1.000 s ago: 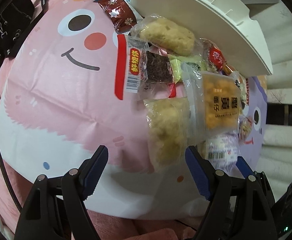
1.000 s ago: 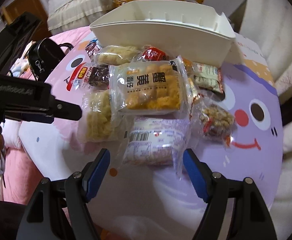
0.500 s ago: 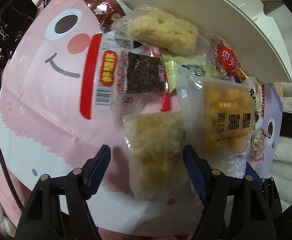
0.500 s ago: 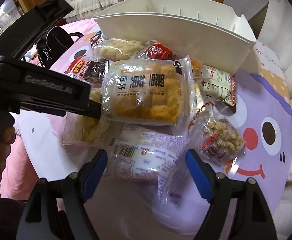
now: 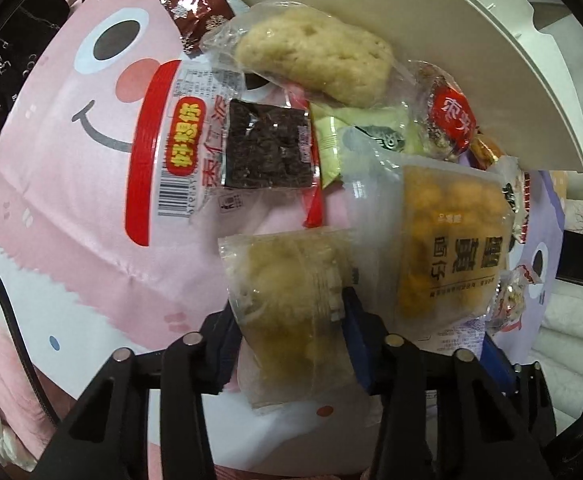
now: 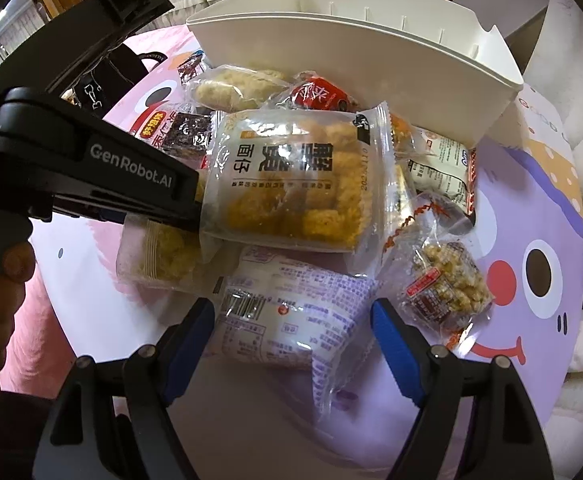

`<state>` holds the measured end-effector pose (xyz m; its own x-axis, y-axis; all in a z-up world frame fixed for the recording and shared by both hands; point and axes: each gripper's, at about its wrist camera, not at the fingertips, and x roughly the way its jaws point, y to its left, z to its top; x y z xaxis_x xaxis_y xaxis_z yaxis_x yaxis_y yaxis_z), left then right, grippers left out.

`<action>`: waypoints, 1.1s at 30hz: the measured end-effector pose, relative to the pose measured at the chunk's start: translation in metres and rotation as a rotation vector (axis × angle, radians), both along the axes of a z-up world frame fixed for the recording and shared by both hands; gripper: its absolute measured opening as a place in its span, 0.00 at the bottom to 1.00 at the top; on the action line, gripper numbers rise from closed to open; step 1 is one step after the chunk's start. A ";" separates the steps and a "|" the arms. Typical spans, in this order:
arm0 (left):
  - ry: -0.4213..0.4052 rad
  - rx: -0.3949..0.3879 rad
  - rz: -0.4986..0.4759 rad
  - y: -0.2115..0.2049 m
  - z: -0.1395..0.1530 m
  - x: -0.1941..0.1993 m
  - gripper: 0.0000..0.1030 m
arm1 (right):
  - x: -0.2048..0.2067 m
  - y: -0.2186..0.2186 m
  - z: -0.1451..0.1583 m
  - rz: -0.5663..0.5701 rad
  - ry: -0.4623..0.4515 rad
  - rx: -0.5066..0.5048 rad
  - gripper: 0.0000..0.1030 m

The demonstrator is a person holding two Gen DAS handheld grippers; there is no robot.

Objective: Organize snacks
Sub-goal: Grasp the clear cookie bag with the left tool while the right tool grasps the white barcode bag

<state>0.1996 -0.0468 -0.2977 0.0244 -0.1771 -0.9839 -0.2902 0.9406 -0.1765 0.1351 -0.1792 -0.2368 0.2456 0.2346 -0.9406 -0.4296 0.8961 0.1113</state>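
Two grippers. Left gripper (image 5: 291, 320): clamped on pale crumbly cake in clear crinkly wrapper (image 5: 291, 300), low on pink cartoon-printed tablecloth (image 5: 71, 200), just beside orange nugget packet (image 5: 451, 240). Right gripper (image 6: 291, 344): spread wide, holding nothing, straddling white soft printed pouch (image 6: 291, 312). Risks: slippery film sliding from pads; brittle cake crushing; overlapping neighbours dragged along. White rigid plastic bin (image 6: 351, 48) beyond pile.

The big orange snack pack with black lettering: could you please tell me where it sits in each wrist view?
Left wrist: the orange pack lies right of centre, beside the pale pack in the left gripper.
Right wrist: it lies at centre, above the white pack.
Shared landmark: the white bin behind the pile.
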 end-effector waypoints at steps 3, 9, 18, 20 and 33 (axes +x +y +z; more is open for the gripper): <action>0.005 0.007 -0.012 0.001 0.002 -0.002 0.40 | 0.001 0.002 -0.004 0.003 0.026 -0.017 0.78; 0.031 0.004 -0.001 0.004 0.002 -0.010 0.39 | 0.002 0.002 -0.004 -0.002 0.041 -0.020 0.69; 0.000 -0.003 0.024 0.013 0.024 -0.023 0.39 | 0.001 -0.006 0.006 -0.012 0.074 0.028 0.56; -0.010 0.005 0.028 0.016 0.030 -0.029 0.39 | 0.000 -0.009 0.007 -0.020 0.083 0.043 0.55; -0.038 0.020 -0.033 0.042 0.084 -0.061 0.40 | -0.014 -0.023 0.030 -0.077 0.077 0.092 0.54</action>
<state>0.1386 -0.0051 -0.2134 0.0563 -0.1588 -0.9857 -0.2525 0.9529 -0.1680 0.1210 -0.2023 -0.2069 0.1944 0.3040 -0.9326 -0.3466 0.9107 0.2247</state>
